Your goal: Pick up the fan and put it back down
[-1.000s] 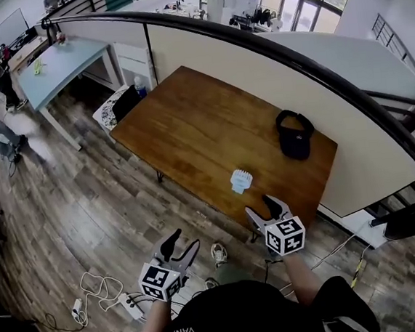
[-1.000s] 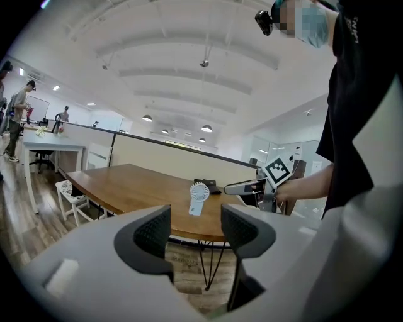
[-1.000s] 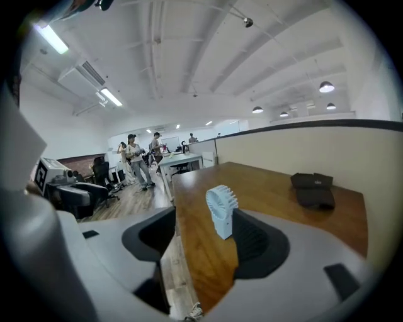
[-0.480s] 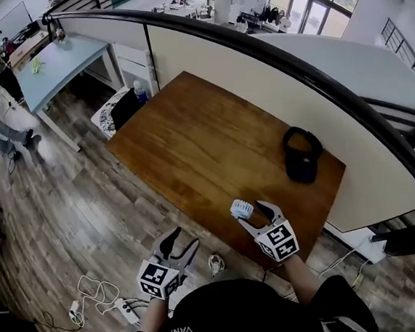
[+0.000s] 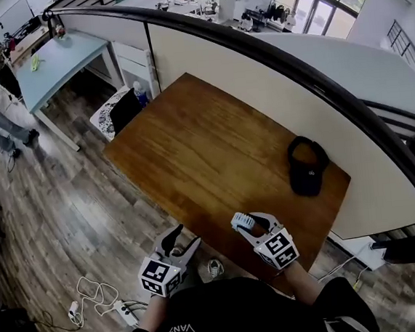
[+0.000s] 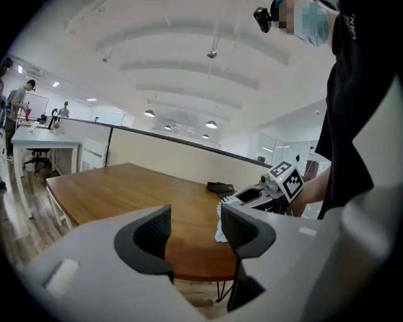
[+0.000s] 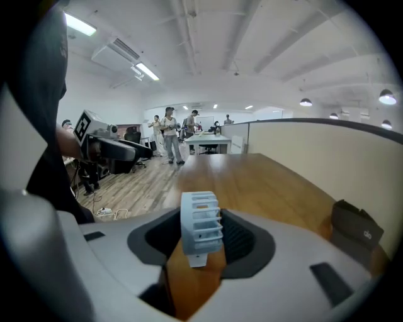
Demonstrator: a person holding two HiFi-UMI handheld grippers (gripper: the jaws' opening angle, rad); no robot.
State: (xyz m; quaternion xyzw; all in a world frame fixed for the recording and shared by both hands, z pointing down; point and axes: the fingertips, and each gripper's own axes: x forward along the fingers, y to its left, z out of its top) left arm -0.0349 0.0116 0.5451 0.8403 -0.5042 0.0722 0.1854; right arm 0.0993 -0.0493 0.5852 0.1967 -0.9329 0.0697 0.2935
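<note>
A small pale blue-white fan stands upright near the front edge of the brown wooden table. My right gripper reaches over that edge with the fan between its jaws. The jaws are closing, and a thin gap still shows on each side of the fan. The left gripper view shows the fan on its white base beside the right gripper. My left gripper hangs open and empty just off the table's front edge, left of the fan.
A dark visor cap lies at the table's right end by the cream partition. Cables and a power strip and a shoe lie on the wood floor below. A light blue table and people stand far left.
The right gripper has come forward and down around the fan, which now stands between its jaws, and the jaws have narrowed. The left gripper has drifted closer to the table edge.
</note>
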